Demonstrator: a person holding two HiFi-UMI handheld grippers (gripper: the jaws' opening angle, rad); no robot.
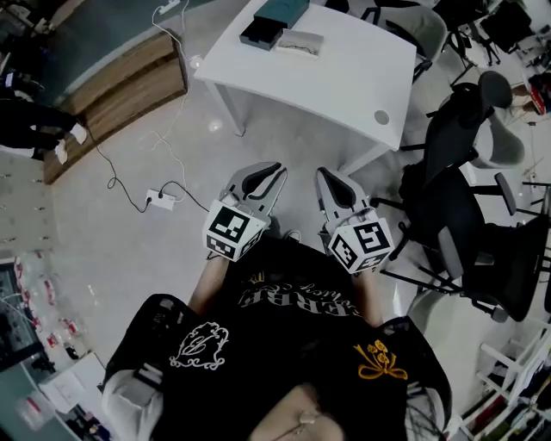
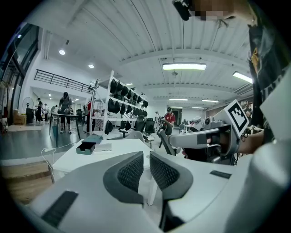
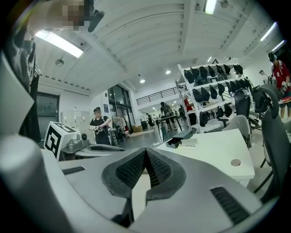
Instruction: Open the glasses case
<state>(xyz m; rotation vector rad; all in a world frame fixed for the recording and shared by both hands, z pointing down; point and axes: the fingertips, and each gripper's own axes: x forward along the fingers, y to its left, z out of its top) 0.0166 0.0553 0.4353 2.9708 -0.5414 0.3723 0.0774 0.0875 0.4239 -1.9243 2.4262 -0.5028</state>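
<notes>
On the far end of a white table [image 1: 344, 77] lie a dark teal box [image 1: 274, 21] and, beside it, a flat grey case [image 1: 300, 41]. The box [image 2: 86, 146] and the grey case [image 2: 103, 147] show small in the left gripper view, and the box [image 3: 174, 143] also shows in the right gripper view. Both grippers are held side by side at chest height, well short of the table. My left gripper [image 1: 267, 170] has a narrow gap between its pads [image 2: 132, 170], with nothing in it. My right gripper [image 1: 331, 177] has its pads [image 3: 132, 169] touching, empty.
Black office chairs [image 1: 465, 215] crowd the right side by the table's corner. A power strip with its cable [image 1: 159, 198] lies on the floor at the left, beyond it a wooden step [image 1: 120, 86]. Shelves of bags [image 2: 122, 98] and people stand far behind the table.
</notes>
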